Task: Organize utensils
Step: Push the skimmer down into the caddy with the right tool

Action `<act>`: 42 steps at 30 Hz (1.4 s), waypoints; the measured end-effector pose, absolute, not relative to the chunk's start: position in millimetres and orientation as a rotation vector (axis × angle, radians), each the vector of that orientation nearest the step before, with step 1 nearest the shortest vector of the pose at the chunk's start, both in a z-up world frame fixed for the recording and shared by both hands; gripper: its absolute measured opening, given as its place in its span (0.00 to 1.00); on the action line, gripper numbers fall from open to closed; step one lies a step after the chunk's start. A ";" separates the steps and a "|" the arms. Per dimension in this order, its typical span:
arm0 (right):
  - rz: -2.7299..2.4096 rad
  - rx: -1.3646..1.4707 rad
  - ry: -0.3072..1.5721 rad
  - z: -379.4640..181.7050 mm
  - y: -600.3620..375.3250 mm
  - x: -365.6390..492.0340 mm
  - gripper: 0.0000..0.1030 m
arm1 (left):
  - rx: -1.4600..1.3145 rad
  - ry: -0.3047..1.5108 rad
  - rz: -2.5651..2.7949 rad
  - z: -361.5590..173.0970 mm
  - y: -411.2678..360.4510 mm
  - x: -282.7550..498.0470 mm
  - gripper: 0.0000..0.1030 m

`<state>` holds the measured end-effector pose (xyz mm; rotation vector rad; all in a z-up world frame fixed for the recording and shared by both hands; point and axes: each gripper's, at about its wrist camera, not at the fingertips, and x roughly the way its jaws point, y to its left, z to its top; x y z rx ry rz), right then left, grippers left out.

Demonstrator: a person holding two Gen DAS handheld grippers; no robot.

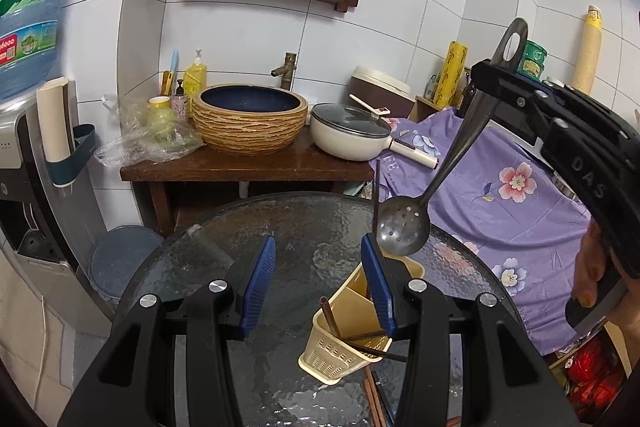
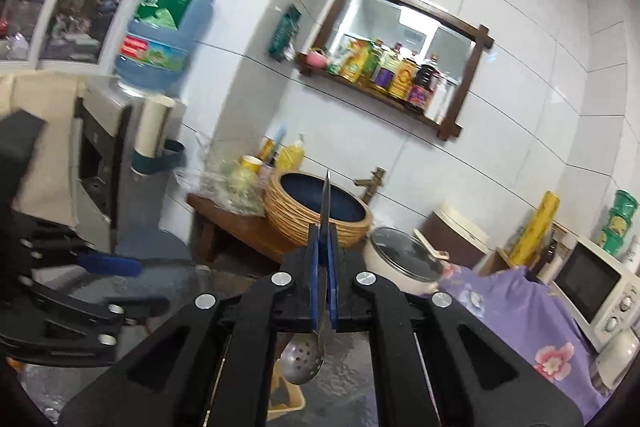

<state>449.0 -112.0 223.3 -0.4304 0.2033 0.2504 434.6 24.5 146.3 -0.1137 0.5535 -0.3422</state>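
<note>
My right gripper (image 2: 324, 241) is shut on the handle of a metal slotted spoon (image 1: 404, 227). The spoon hangs slanted, bowl down, just above the far end of a cream utensil caddy (image 1: 352, 323). In the right wrist view the spoon bowl (image 2: 302, 359) shows below the pads, with the caddy (image 2: 286, 401) under it. Brown chopsticks (image 1: 332, 319) stand in the caddy's near compartment. My left gripper (image 1: 318, 245) is open over the glass table (image 1: 280, 227), nothing between its blue pads; its right finger overlaps the caddy in view.
More chopsticks (image 1: 374, 401) lie on the glass by the caddy. Behind the table stands a wooden washstand (image 1: 248, 167) with a woven basin (image 1: 250, 119) and a lidded pan (image 1: 350, 137). A purple floral cloth (image 1: 500, 195) is at the right, a water dispenser (image 1: 24, 147) at the left.
</note>
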 end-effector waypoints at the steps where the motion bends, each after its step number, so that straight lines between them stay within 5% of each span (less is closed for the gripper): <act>1: 0.270 -0.440 0.212 222.4 -110.0 447.8 0.04 | -0.118 0.554 -0.342 145.7 25.2 434.4 0.42; 30: 0.299 -0.161 0.466 197.2 -122.9 484.2 0.06 | -0.101 0.521 -0.411 137.6 25.0 380.6 0.43; 42: 0.204 -0.170 0.697 127.5 -142.8 503.0 0.09 | -0.012 0.545 -0.374 94.2 -30.2 366.2 0.47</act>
